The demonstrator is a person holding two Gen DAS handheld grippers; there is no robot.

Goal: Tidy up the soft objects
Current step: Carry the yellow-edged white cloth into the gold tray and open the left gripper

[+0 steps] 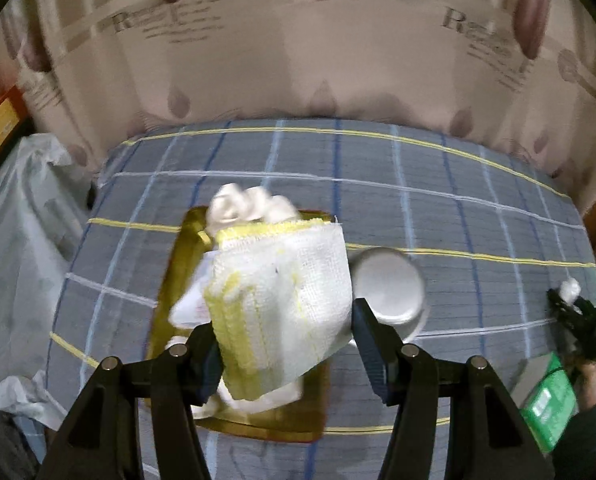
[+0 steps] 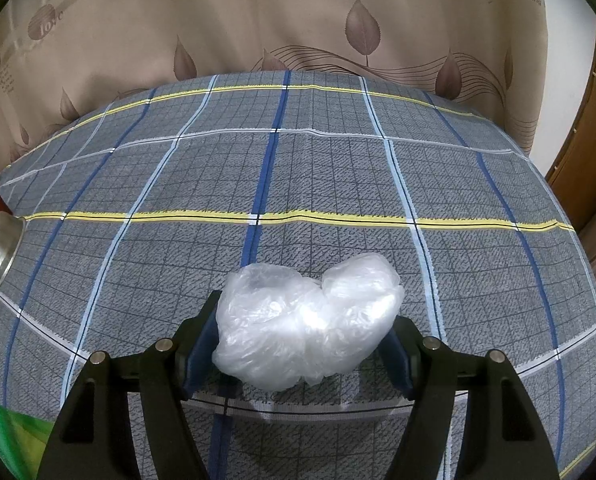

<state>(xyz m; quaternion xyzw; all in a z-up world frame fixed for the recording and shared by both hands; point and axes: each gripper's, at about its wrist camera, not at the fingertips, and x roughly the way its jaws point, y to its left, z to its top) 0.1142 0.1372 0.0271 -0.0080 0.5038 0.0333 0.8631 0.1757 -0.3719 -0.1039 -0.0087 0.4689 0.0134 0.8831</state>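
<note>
Two soft bundles are in hand: the left claw (image 1: 286,344) is clenched on a folded white-and-yellow cloth (image 1: 282,292) held above the brown tray (image 1: 170,300), limp and light, so a grip across its thick folded middle seems safest. Rightward, the right claw (image 2: 301,344) grasps a crumpled clear plastic bag (image 2: 305,320) on the plaid-covered desk (image 2: 298,168); it looks slippery and squashy.
</note>
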